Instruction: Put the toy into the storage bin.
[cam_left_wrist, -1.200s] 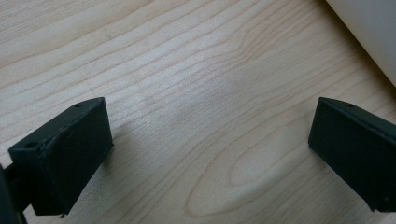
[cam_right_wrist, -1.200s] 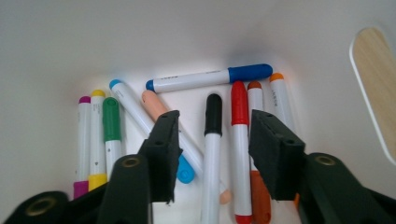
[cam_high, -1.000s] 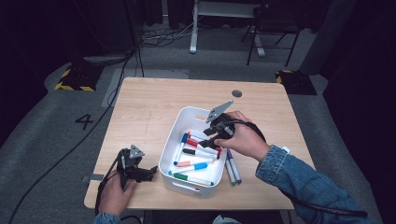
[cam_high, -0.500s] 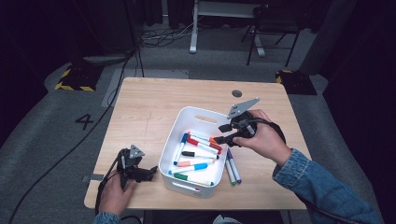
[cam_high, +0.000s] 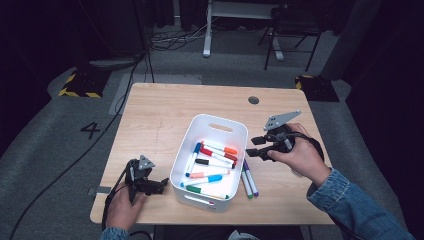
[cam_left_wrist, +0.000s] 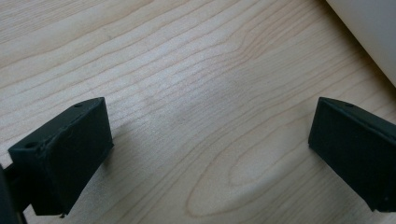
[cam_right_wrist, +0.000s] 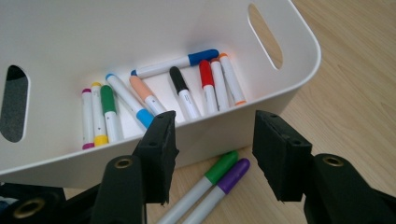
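Your right tongs (cam_high: 256, 148) have come out of the white bin (cam_high: 239, 131) and now hang past its right wall over the counter (cam_high: 160, 115), about half open and empty, the jaws having just been closing a little. That suggests the last marker was dropped in with the rest, and the green marker (cam_right_wrist: 205, 179) and purple marker (cam_right_wrist: 224, 184) lying side by side on the counter just outside the bin are next. Your left tongs (cam_high: 162, 186) rest wide open and empty near the bin's left side.
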